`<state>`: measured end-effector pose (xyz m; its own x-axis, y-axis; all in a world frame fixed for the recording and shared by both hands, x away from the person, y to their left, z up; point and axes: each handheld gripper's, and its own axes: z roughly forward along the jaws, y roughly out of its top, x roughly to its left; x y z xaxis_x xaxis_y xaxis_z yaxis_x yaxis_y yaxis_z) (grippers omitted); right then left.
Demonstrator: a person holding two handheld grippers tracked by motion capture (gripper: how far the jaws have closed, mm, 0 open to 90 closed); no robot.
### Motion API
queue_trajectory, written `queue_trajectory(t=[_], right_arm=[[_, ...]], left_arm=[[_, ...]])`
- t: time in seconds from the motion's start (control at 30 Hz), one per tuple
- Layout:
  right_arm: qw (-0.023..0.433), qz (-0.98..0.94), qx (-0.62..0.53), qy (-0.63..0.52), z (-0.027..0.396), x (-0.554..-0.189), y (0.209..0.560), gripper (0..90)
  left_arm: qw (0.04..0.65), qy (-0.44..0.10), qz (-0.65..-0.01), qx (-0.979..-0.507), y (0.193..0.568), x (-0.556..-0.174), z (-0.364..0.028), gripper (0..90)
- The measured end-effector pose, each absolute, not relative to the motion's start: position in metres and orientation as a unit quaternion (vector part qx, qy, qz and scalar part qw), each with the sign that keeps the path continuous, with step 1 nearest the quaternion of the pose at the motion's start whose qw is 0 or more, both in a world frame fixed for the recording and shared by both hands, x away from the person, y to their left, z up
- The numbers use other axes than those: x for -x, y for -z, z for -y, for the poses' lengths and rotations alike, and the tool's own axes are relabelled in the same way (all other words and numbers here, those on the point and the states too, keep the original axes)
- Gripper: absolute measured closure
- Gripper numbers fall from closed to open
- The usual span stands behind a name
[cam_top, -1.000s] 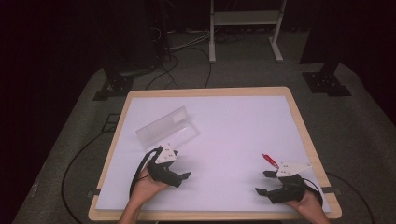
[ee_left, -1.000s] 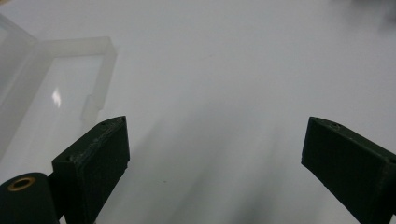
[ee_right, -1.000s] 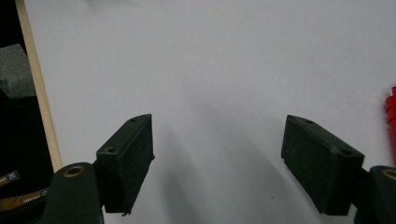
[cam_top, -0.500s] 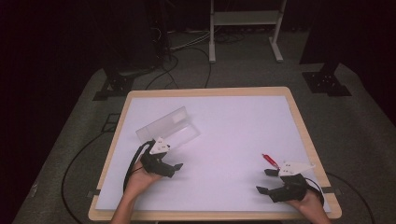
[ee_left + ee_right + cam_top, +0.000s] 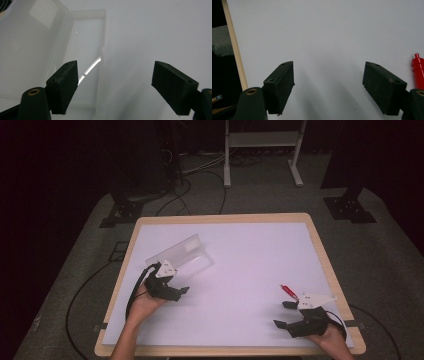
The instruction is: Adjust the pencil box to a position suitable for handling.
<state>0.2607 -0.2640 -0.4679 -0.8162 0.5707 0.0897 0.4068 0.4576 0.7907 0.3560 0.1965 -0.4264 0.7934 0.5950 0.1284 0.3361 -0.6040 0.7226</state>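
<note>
on the left half of the high view: left gripper (image 5: 176, 292) sat at the near end of the clear plastic case (image 5: 182, 257), its jaws apart and just closing a little, nothing pressed between them.
case position: it lay on the white table (image 5: 250, 265), left of centre in the high view; in the left gripper view the case (image 5: 37, 50) took up the left side, lid raised, with one jaw over its shallow tray.
case look: see-through, frosted, long and flat, hinged lid open, a pale label patch on the lid (the inside looked empty as far as i could tell).
handling judgement: probably light and fairly stiff, but thin-walled and slick, so likely to skid on the smooth surface or flex if squeezed hard.
where to grip: likely best across the tray's thin side wall or the lid's free edge, near the hinge end for control.
right gripper (image 5: 287, 315): lower right of the high view, jaws wide apart, holding nothing.
red pen (image 5: 289, 291): just beyond the right gripper; its tip showed at the right edge of the right gripper view (image 5: 418, 68).
</note>
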Motion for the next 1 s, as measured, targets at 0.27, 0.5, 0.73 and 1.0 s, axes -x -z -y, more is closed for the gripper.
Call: queue_trajectory(t=[0.27, 0.5, 0.73, 1.0], right_arm=[[0.094, -0.848, -0.288, -0.435, 0.264, -0.261, 0.468, 24.2], [0.094, -0.848, -0.284, -0.437, 0.263, -0.26, 0.467, 24.2], [0.092, -0.848, -0.285, -0.437, 0.264, -0.26, 0.467, 24.2], [0.094, -0.849, -0.281, -0.438, 0.264, -0.26, 0.467, 24.3]], left_arm=[[0.347, -0.175, -0.267, -0.882, 0.427, -0.366, -0.195, 30.8], [0.334, -0.169, -0.272, -0.887, 0.432, -0.374, -0.195, 39.4], [0.324, -0.16, -0.281, -0.889, 0.438, -0.38, -0.195, 45.1], [0.314, -0.158, -0.282, -0.893, 0.442, -0.383, -0.194, 53.8]])
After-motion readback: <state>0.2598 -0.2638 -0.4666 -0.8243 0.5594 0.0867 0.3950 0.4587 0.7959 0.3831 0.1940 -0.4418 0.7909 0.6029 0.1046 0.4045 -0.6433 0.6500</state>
